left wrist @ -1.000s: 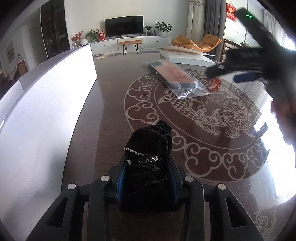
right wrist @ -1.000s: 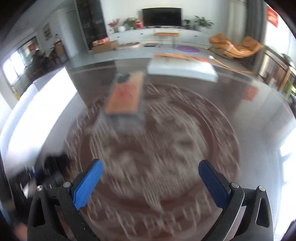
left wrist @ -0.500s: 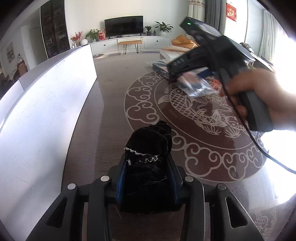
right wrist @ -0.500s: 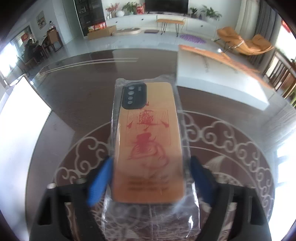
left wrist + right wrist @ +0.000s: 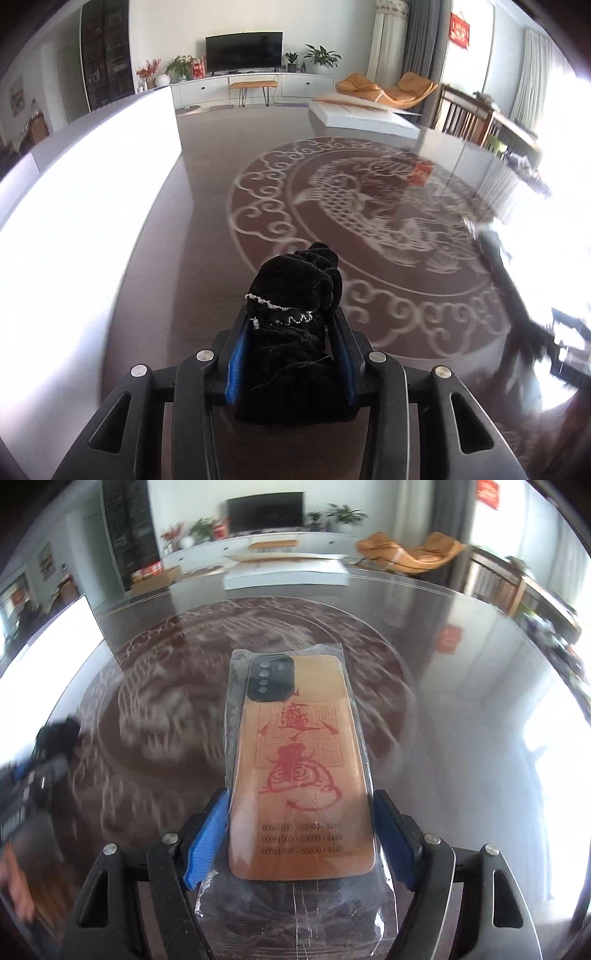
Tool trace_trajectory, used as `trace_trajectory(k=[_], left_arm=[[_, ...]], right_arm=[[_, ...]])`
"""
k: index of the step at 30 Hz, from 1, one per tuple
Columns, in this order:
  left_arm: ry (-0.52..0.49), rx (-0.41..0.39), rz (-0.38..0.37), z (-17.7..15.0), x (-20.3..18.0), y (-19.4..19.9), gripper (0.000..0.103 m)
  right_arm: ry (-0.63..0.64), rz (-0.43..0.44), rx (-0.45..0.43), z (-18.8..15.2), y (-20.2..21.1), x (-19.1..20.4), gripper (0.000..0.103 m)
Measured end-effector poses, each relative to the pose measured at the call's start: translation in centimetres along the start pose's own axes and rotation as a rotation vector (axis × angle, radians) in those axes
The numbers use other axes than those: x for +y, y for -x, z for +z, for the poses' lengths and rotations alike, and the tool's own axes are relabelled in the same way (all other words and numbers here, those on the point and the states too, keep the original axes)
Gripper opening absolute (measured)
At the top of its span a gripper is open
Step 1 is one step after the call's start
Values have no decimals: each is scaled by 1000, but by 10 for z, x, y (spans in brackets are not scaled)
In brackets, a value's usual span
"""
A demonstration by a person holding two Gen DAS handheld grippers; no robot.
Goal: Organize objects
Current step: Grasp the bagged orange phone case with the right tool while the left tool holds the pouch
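Observation:
A black velvet cloth piece (image 5: 295, 280) with a thin silver chain sits between the blue pads of my left gripper (image 5: 291, 325), which is shut on it just above the table. In the right wrist view, an orange phone case with red print (image 5: 295, 738), sealed in a clear plastic bag, is held over the table. My right gripper (image 5: 301, 805) is shut on its lower sides. The background streaks while the case stays sharp. The left gripper and its black cloth (image 5: 48, 746) show blurred at the left edge there.
The glossy brown table (image 5: 207, 221) bears a round fish pattern. A flat white box (image 5: 362, 114) lies at its far side. A tall white panel (image 5: 74, 206) runs along the left. A blurred dark shape (image 5: 535, 332) shows at the right edge of the left wrist view.
My right gripper came down over the bagged phone case, shut on it and carried it off the table's far middle towards the near right. The left gripper kept still with the black cloth.

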State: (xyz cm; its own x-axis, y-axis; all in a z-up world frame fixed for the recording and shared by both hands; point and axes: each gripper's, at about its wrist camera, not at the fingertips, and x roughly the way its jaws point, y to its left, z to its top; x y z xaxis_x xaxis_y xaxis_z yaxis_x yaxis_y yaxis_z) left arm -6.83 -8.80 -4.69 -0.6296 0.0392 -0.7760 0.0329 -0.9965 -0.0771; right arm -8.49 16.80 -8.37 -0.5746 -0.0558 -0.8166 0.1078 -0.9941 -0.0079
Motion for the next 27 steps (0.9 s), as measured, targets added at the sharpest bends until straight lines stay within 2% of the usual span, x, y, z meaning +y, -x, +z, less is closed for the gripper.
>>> trace_trajectory(k=[3, 5, 7, 9, 10, 12, 13, 14, 19, 27], left_arm=[[-53, 4, -52, -17, -39, 10, 39], [-105, 10, -89, -28, -68, 16, 39], [-150, 9, -90, -36, -90, 20, 45], [-177, 21, -78, -40, -99, 20, 62], [-180, 33, -78, -41, -99, 21, 67], [-176, 54, -59, -41, -96, 18, 89], [-177, 69, -39, -41, -93, 16, 93], [-175, 82, -33, -40, -92, 14, 103], [-157, 83, -22, -37, -91, 10, 103], [-156, 81, -21, -38, -90, 10, 103]], right_arm=[[-34, -22, -31, -35, 29, -19, 76], [-50, -25, -34, -46, 39, -27, 76], [-54, -7, -32, -52, 49, -34, 77], [-59, -13, -33, -51, 49, -39, 81], [-64, -14, -33, -50, 46, -43, 85], [-65, -29, -29, -51, 45, -41, 90], [-62, -37, -23, -51, 44, -41, 94], [-59, -43, -20, -53, 43, -42, 95], [-65, -46, -20, -51, 35, -44, 103], [-69, -51, -39, -52, 33, -44, 103]])
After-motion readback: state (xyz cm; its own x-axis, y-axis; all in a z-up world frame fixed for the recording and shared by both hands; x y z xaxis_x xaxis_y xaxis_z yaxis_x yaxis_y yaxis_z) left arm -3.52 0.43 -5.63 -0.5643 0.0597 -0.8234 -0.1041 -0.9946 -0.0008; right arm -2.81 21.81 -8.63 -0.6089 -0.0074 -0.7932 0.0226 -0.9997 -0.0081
